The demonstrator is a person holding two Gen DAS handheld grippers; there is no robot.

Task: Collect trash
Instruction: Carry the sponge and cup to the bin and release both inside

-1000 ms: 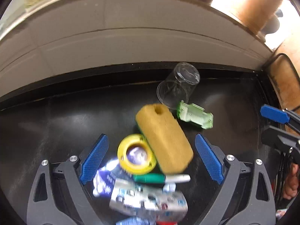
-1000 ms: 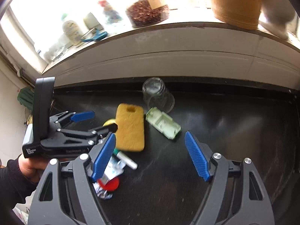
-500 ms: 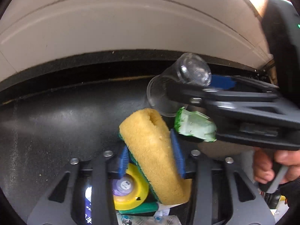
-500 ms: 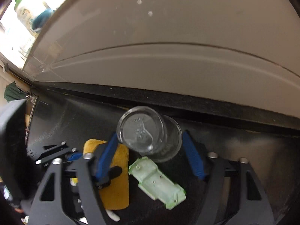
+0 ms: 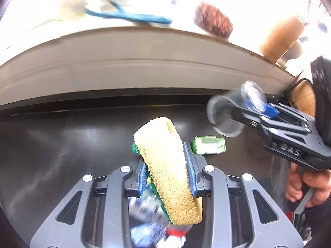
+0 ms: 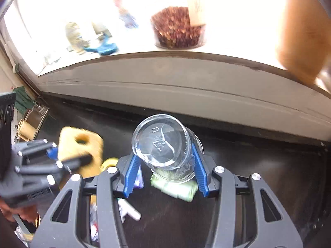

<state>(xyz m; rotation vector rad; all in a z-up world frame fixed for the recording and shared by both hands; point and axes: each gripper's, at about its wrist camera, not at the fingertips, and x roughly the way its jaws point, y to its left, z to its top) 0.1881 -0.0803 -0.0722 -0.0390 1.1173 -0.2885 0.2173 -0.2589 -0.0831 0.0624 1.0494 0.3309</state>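
Left wrist view: the left tool is clamped on a yellow rectangular sponge with a green scouring back, held tilted above the black surface. A pale green plastic piece lies just beside it; blurred wrappers lie below. At right, the right tool grips a clear plastic cup.

Right wrist view: the right tool is clamped on the clear plastic cup, its base toward the camera, above the pale green piece. At left, the left tool holds the sponge; a yellow tape roll sits beside it.
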